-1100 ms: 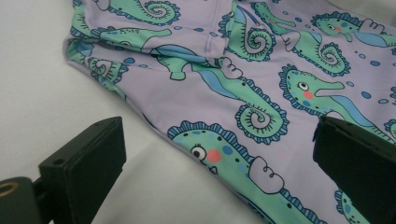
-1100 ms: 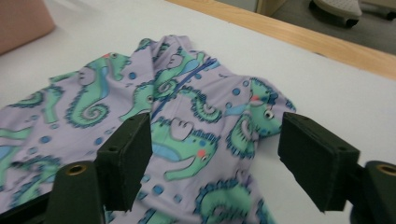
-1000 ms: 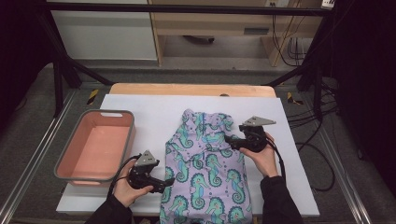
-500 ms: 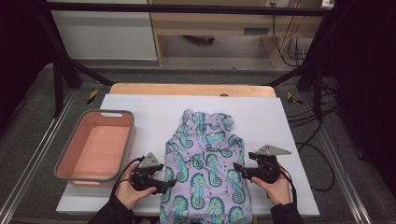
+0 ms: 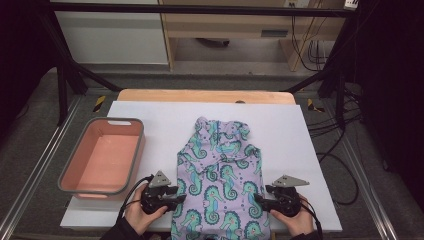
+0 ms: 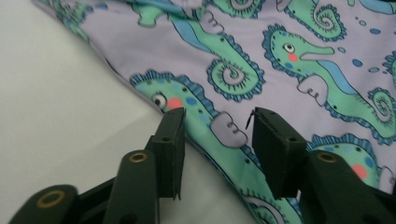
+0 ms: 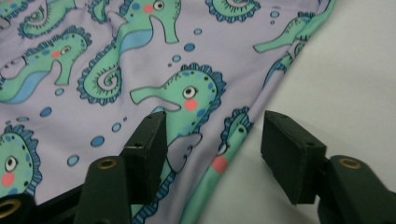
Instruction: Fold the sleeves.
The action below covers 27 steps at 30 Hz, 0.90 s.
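A lilac garment (image 5: 220,170) printed with green seahorses lies flat on the white table top (image 5: 160,120), its neck end far from me. My left gripper (image 5: 181,198) sits at the garment's near left edge. Its jaws have just been closing and straddle that edge (image 6: 217,126), with a gap still on both sides of the cloth (image 6: 280,70). My right gripper (image 5: 260,200) sits at the near right edge. Its jaws have also just been closing, with the hem between them (image 7: 215,135) and the pads apart from the fabric (image 7: 116,60).
A pink bin with a grey rim (image 5: 107,121) stands on the left of the table, with nothing in it. Bare white surface lies to the right of the garment and beyond its neck. Cables (image 5: 330,125) hang off the table's right side.
My right gripper came down from the garment's upper right side to its near right edge. My left gripper stayed in place. Both pairs of jaws stand narrower than before.
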Tool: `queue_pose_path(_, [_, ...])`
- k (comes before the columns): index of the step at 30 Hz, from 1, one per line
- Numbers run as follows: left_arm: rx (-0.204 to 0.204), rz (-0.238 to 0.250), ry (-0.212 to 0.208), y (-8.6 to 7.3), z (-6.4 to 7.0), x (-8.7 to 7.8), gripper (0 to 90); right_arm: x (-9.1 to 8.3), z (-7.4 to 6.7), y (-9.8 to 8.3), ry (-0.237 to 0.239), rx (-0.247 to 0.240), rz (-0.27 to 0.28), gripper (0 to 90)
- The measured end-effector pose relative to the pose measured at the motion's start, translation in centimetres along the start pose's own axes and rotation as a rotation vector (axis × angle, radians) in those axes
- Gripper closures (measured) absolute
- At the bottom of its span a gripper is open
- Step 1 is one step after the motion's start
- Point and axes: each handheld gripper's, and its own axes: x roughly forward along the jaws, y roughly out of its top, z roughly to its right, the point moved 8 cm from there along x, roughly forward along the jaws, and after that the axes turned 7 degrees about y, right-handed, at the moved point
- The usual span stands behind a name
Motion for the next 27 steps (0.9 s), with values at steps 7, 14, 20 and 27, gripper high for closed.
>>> queue_pose_path(7, [-0.024, -0.052, 0.004, -0.8, 1.0, -0.5, 72.8, -0.1, -1.3, -0.5, 0.003, -0.012, -0.004, 62.2])
queue_pose_path(14, [0.011, -0.075, 0.002, -1.5, 1.1, -1.3, 87.5, -0.4, -1.6, -0.8, 0.045, 0.035, -0.045, 88.0])
queue_pose_path(20, [0.000, -0.072, -0.067, -2.5, 0.9, -2.4, 87.9, -1.9, -1.1, -1.5, 0.047, 0.041, -0.041, 88.2])
queue_pose_path(27, [0.040, -0.041, -0.070, -2.8, 2.0, -3.2, 86.3, -2.7, -2.1, -2.5, 0.073, 0.013, -0.057, 86.0])
